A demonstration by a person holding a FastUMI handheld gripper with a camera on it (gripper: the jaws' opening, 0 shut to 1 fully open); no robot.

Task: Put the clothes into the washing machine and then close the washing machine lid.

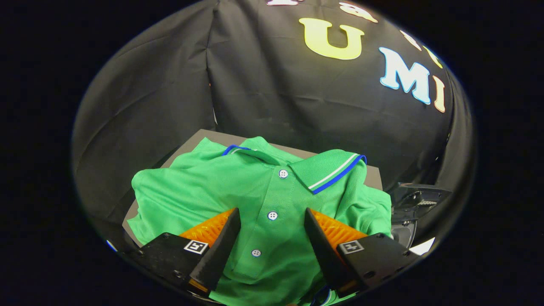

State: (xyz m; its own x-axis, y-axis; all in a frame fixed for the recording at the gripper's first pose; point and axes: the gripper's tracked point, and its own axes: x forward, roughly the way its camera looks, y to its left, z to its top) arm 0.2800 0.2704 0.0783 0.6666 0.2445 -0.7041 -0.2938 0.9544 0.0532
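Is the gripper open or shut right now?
Open: the gripper has its fingers spread either side of the shirt placket, pressing nothing.

Grey tabletop (199, 138) against black cloth wall (170, 85)

no readable text or labels

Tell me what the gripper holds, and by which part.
Nothing is held. The gripper is open, its fingers spread either side of the button placket of the green polo shirt, which lies on the table.
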